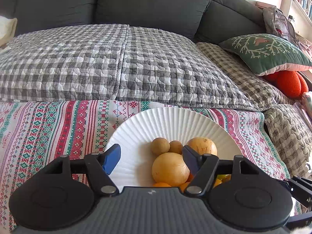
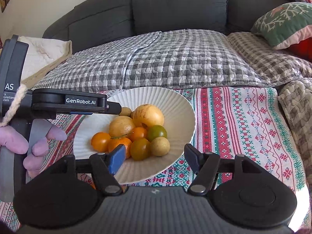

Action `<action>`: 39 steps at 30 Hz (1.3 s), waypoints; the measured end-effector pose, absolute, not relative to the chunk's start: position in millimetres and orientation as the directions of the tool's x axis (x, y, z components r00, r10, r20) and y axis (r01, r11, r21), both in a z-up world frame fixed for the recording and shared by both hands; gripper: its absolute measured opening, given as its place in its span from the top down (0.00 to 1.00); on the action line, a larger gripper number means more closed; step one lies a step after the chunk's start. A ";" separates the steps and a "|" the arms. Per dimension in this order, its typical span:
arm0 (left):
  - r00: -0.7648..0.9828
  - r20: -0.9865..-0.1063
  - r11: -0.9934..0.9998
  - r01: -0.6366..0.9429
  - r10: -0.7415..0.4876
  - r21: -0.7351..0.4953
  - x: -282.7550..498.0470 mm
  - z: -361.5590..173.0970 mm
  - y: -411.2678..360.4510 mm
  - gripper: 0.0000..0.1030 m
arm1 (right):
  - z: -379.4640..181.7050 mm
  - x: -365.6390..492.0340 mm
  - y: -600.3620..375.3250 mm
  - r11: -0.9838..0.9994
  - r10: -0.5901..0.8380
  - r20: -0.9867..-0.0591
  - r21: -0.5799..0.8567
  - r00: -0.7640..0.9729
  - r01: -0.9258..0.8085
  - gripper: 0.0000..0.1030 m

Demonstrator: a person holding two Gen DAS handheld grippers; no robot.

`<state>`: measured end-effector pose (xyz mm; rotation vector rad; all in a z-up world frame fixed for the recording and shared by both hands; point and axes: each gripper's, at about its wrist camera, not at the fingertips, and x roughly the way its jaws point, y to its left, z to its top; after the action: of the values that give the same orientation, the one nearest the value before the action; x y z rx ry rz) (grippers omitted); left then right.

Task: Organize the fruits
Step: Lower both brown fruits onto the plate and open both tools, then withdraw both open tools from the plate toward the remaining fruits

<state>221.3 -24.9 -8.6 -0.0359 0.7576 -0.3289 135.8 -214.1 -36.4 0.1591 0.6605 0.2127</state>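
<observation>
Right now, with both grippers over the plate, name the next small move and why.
Probably draw both grippers back from the white plate. Both the left gripper and the right gripper stand open with nothing pinched between their fingers, and the fruit already sits heaped together in the plate on the patterned cloth. No loose fruit shows elsewhere in either view, so nothing seems left to collect.

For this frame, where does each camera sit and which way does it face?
Left wrist: on the left claw, angled down at the white plate of fruit, sofa beyond; only its own open fingers show.
Right wrist: on the right claw, facing the same way; the left claw and gloved hand show at left.
Shared: plate, fruit, patterned cloth, checked blanket, green cushion.
</observation>
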 end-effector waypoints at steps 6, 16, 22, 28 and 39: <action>0.692 -0.654 0.948 0.289 -0.305 -0.135 201.2 -4.4 -14.9 0.30 | -30.5 125.7 -211.3 0.965 0.256 -0.590 0.207 0.766 -0.163 0.27; 0.701 -0.644 0.945 0.304 -0.305 -0.117 164.6 2.6 -9.2 0.16 | -22.3 106.5 -212.3 0.966 0.254 -0.585 0.184 0.770 -0.180 0.16; 0.695 -0.648 0.940 0.328 -0.311 -0.099 143.1 4.9 -7.0 0.15 | -18.0 94.1 -213.8 0.969 0.245 -0.580 0.171 0.777 -0.177 0.10; 0.686 -0.660 0.939 0.333 -0.305 -0.088 123.2 5.0 -5.3 0.15 | -17.7 84.1 -215.2 0.974 0.226 -0.587 0.159 0.778 -0.163 0.07; 0.667 -0.681 0.940 0.326 -0.303 -0.099 92.2 -8.9 5.5 0.15 | -17.3 65.6 -210.8 0.978 0.209 -0.586 0.127 0.783 -0.166 0.03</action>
<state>92.2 5.5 -8.9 0.0320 0.7623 -0.3553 65.6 -210.8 -17.3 0.0699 0.6407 0.2023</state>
